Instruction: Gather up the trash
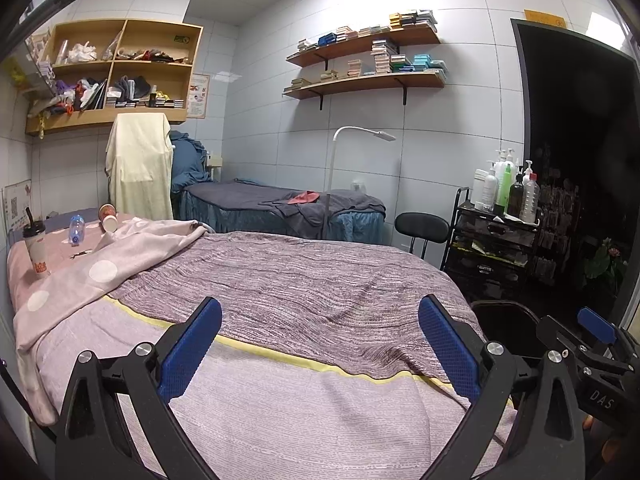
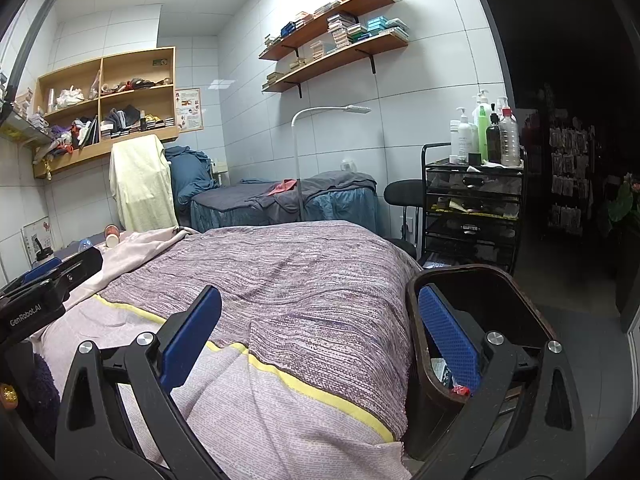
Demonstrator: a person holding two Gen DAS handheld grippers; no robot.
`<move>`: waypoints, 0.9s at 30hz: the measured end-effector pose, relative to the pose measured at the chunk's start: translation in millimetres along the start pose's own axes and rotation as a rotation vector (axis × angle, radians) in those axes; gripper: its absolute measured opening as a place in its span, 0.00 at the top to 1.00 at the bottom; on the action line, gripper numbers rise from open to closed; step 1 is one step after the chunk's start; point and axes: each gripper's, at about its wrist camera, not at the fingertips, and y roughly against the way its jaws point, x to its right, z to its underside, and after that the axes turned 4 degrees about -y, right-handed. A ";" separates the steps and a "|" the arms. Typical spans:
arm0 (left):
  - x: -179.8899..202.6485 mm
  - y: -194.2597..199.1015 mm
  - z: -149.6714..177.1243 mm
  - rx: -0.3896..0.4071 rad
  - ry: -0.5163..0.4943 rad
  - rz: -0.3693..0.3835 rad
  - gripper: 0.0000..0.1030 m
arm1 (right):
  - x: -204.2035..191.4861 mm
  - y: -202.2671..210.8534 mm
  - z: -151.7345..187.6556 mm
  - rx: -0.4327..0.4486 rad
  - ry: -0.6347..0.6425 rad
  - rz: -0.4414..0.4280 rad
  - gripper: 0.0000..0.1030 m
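Note:
Trash lies at the far head of the bed: a lidded drink cup with a straw (image 1: pixel 35 250), a clear plastic bottle (image 1: pixel 76 229) on its side and a tipped paper cup (image 1: pixel 108 218). My left gripper (image 1: pixel 320 312) hovers open over the purple blanket, far from them. A dark bin (image 2: pixel 460 270) stands at the bed's right side with some scraps in its bottom. My right gripper (image 2: pixel 320 300) is open; its right finger (image 2: pixel 448 340) shows against the bin's inside and the left one is over the blanket. Nothing is held.
The bed (image 1: pixel 304 272) fills the middle, with a pink dotted cover (image 1: pixel 100 272) at its left. Behind it stand a second bed (image 1: pixel 280 204), a floor lamp (image 1: pixel 340 148), a black stool (image 1: pixel 422 226) and a black cart with bottles (image 1: pixel 496 232). Wall shelves hang above.

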 end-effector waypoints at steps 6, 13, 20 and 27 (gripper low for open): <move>-2.3 -0.2 0.6 -0.007 0.006 -0.005 0.06 | 0.7 -0.8 1.8 -0.001 -0.003 0.001 0.06; -3.2 -3.4 0.6 -0.014 0.009 -0.011 0.06 | 0.1 -1.8 3.2 -0.004 -0.004 0.001 0.06; -3.2 -3.9 0.5 -0.015 0.007 -0.010 0.06 | 0.6 -1.7 2.4 -0.005 -0.006 0.001 0.06; -3.1 -4.0 0.2 -0.015 0.006 -0.014 0.06 | -0.4 -2.3 3.2 -0.006 -0.009 -0.002 0.06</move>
